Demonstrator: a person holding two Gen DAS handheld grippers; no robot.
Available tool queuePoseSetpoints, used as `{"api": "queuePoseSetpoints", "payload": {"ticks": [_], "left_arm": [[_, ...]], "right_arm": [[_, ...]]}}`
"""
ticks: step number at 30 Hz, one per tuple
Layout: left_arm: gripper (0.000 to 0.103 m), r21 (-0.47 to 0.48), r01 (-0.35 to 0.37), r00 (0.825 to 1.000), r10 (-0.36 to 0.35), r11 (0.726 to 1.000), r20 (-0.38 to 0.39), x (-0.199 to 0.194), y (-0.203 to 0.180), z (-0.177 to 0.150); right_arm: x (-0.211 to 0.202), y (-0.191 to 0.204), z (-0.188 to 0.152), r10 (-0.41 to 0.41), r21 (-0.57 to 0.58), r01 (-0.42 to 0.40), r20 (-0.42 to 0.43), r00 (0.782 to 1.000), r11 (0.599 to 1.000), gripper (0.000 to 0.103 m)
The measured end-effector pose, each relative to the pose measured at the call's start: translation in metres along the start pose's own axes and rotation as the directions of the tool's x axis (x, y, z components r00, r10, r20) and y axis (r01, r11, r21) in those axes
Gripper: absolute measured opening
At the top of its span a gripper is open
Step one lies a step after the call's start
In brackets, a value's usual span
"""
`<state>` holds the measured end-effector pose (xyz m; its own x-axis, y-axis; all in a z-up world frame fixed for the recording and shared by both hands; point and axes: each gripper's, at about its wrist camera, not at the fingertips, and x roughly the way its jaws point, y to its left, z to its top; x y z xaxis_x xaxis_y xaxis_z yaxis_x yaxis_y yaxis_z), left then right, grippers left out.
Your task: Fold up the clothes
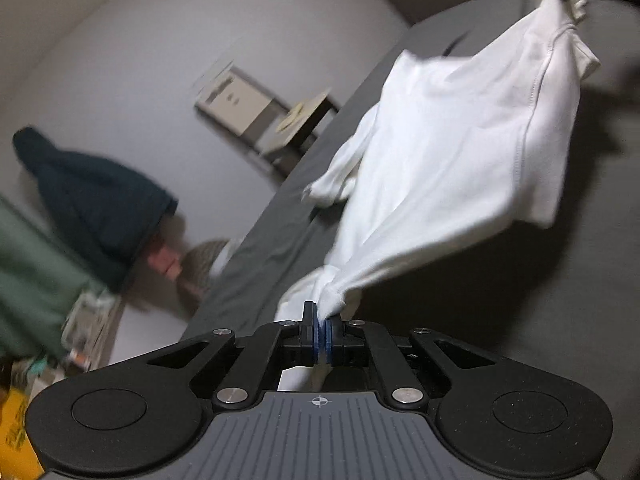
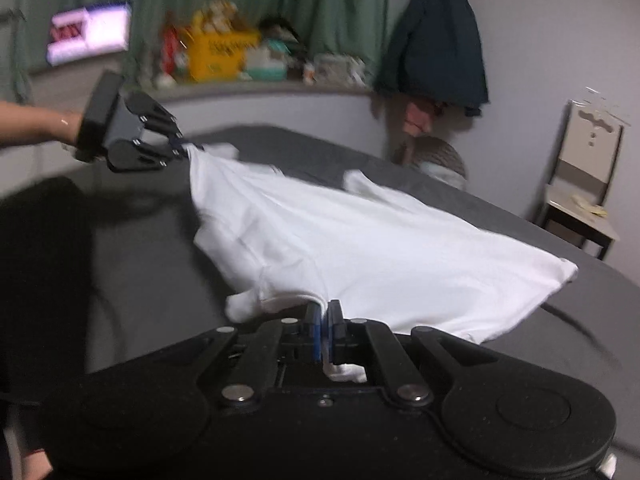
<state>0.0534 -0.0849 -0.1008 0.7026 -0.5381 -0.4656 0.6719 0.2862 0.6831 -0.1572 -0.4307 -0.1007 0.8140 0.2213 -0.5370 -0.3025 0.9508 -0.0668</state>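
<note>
White cotton hangs stretched over a dark grey bed [image 2: 140, 264] as a person works a pair of hand-held tongs through a clothes-folding job.

At ten o'clock in the right wrist view, the left tongs [image 2: 185, 148] are pressed together on a bunched corner of the white T-shirt [image 2: 360, 248]; a bare forearm [image 2: 32, 128] runs out of frame behind them. From there the shirt spans down towards six o'clock, where the right tongs [image 2: 325, 322] pinch its near edge, a scrap of fabric poking out behind the blue pads. A sleeve [image 2: 362, 184] trails towards one o'clock, and the loose body sags to a corner at three o'clock that seems to rest on the bed.

The left wrist view shows the same span from the other end: the left tongs' pads meet on a twisted knot of cloth at six o'clock, and the shirt rises to the far grip at one o'clock.

Both holds are small, gathered pinches, so a sharp tug could probably slip one free and drop the shirt in a heap. The twist at the left grip may carry a crooked crease into any fold. The dangling sleeve could tuck under unnoticed as the shirt comes down.

A dark jacket [image 2: 436, 40] hangs on the wall and a chair [image 2: 580, 196] stands beyond the bed.
</note>
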Motion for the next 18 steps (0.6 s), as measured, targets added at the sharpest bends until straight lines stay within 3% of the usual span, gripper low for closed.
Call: {"api": "queuePoseSetpoints", "payload": {"ticks": [4, 7, 10, 12, 14, 16, 18], "left_arm": [[0.003, -0.047, 0.16, 0.987, -0.161, 0.986, -0.002, -0.016, 0.009, -0.006], [0.003, -0.026, 0.255, 0.964, -0.256, 0.967, -0.074, -0.001, -0.002, -0.015], [0.003, -0.016, 0.305, 0.942, -0.304, 0.952, -0.142, 0.017, -0.015, -0.025], [0.004, -0.019, 0.327, 0.93, -0.326, 0.945, -0.168, 0.022, -0.022, -0.028], [0.004, -0.002, 0.32, 0.932, -0.316, 0.947, -0.179, 0.02, -0.027, -0.032], [0.008, -0.025, 0.313, 0.932, -0.312, 0.949, -0.186, 0.016, -0.022, -0.035], [0.02, -0.092, 0.32, 0.922, -0.332, 0.943, -0.199, 0.016, -0.009, -0.035]], "right_arm": [[-0.009, -0.001, -0.01, 0.091, 0.015, -0.09, -0.059, 0.994, 0.996, 0.004], [0.018, 0.012, -0.028, 0.109, -0.032, -0.117, -0.194, 0.975, 0.993, 0.004], [0.045, 0.028, -0.044, 0.084, -0.111, -0.125, -0.312, 0.946, 0.986, 0.004], [0.046, 0.031, -0.046, 0.075, -0.129, -0.122, -0.32, 0.944, 0.984, 0.004], [0.047, 0.034, -0.047, 0.065, -0.147, -0.119, -0.328, 0.943, 0.982, 0.006], [0.048, 0.037, -0.048, 0.055, -0.165, -0.117, -0.335, 0.941, 0.979, 0.024], [0.043, 0.036, -0.047, 0.059, -0.146, -0.11, -0.315, 0.947, 0.983, 0.045]]}}
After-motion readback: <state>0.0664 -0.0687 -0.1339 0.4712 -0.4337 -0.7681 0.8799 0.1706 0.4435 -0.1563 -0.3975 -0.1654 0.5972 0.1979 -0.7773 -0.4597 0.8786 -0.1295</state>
